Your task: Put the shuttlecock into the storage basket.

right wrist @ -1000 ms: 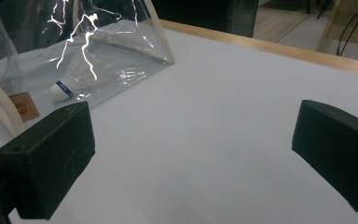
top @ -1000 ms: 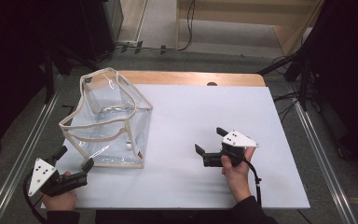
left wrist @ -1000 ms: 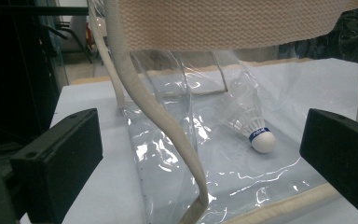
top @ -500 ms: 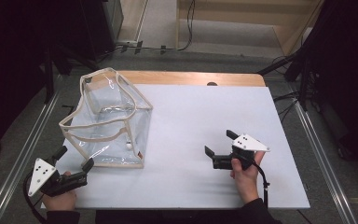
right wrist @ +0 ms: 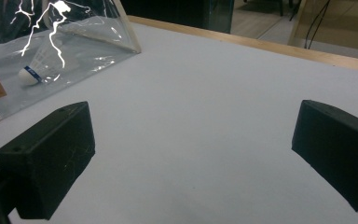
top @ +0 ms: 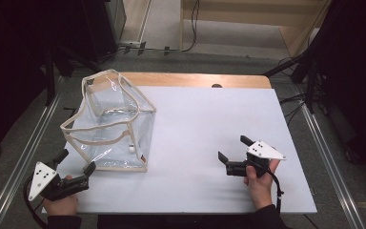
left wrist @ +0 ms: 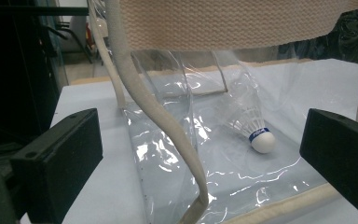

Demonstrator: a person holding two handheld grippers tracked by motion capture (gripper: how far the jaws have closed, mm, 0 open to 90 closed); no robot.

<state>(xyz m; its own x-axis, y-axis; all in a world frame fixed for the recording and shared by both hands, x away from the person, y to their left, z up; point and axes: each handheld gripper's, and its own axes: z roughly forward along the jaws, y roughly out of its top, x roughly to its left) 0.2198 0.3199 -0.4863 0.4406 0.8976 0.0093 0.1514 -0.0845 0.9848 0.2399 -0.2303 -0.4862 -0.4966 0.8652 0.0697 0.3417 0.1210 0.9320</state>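
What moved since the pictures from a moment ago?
The right gripper slid right and toward the person's side of the table, away from the clear bag, jaws open, holding nothing. The left gripper stayed by the bag's near corner, open. The bag and the shuttlecock inside it did not move.

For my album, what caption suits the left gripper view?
Open left gripper faces a clear bag holding a shuttlecock.

The right gripper (right wrist: 193, 154) holds its jaws wide apart above the white table (right wrist: 214, 102), nothing between them. Ahead and left of the left jaw stands a clear bag (right wrist: 81, 39) with a shuttlecock (right wrist: 35, 67) inside.
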